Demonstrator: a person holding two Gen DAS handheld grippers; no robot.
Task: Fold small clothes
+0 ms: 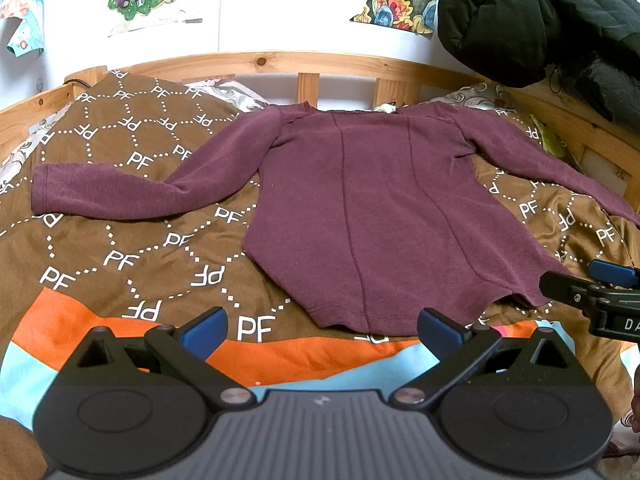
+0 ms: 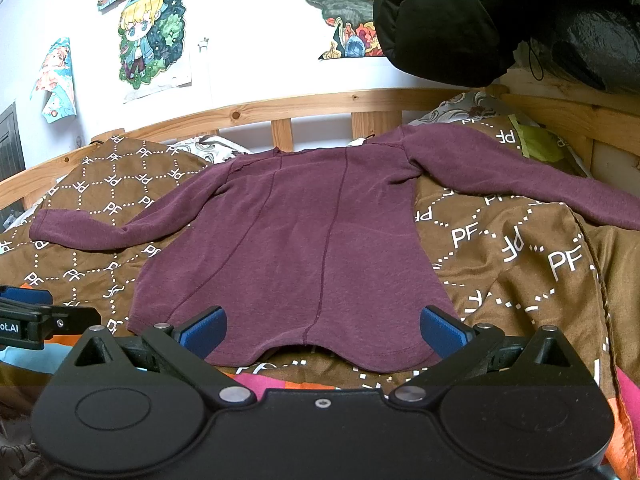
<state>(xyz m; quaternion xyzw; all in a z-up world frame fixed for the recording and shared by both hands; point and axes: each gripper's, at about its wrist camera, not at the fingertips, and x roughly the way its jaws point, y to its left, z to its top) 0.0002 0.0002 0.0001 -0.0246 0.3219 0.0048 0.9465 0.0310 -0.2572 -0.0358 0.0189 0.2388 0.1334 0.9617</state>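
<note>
A maroon long-sleeved top [image 1: 360, 208] lies flat on a brown patterned blanket [image 1: 120, 248], neck toward the headboard, both sleeves spread out sideways. It also shows in the right wrist view [image 2: 304, 240]. My left gripper [image 1: 322, 332] is open and empty, just short of the hem near its left half. My right gripper [image 2: 323, 332] is open and empty, its blue pads [image 2: 442, 330] over the hem's right half. The right gripper also shows at the right edge of the left wrist view [image 1: 600, 296].
A wooden bed rail [image 1: 280, 62] runs behind the top. A black padded jacket [image 1: 536, 16] hangs at the upper right. Patterned pillows [image 2: 468, 110] lie by the rail. Posters [image 2: 152, 36] are on the white wall. The blanket's orange and light-blue border [image 1: 280, 356] lies near me.
</note>
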